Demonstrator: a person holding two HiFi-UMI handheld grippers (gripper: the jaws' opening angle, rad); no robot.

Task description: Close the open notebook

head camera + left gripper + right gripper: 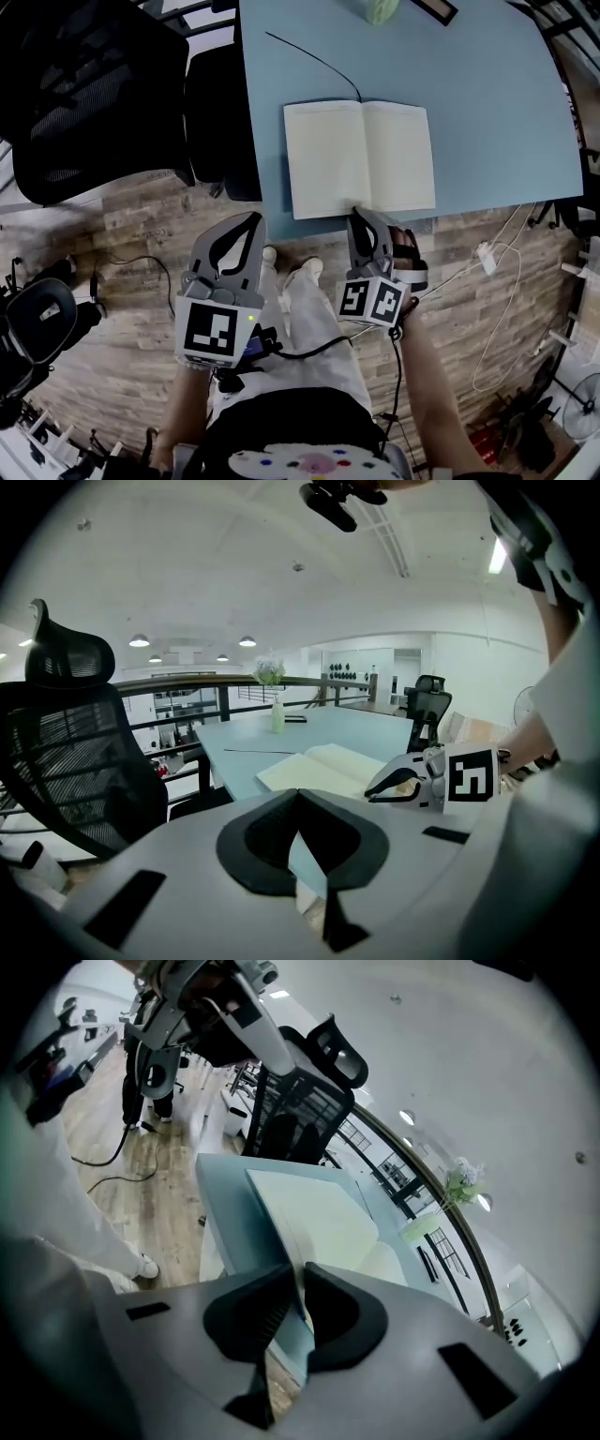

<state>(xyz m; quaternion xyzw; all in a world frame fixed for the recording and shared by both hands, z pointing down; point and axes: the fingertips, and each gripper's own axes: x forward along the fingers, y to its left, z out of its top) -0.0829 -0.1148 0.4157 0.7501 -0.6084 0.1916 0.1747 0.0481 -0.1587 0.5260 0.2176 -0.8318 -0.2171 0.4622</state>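
Note:
An open notebook (359, 157) with blank cream pages lies flat near the front edge of the light blue table (487, 112). My right gripper (356, 214) is at the notebook's near edge, close to the spine. In the right gripper view its jaws (298, 1274) are nearly together, with the thin edge of the notebook (319, 1218) running in between them. My left gripper (255, 220) hangs shut and empty over the floor, left of the notebook and short of the table. The left gripper view shows the notebook (323, 766) ahead and the right gripper (375, 792) at its edge.
A thin black cord (314, 58) runs from the notebook's top across the table. A pale green vase (380, 9) and a dark flat item (436, 9) stand at the far edge. A black mesh chair (84, 94) is to the left. A white power strip (487, 255) lies on the floor.

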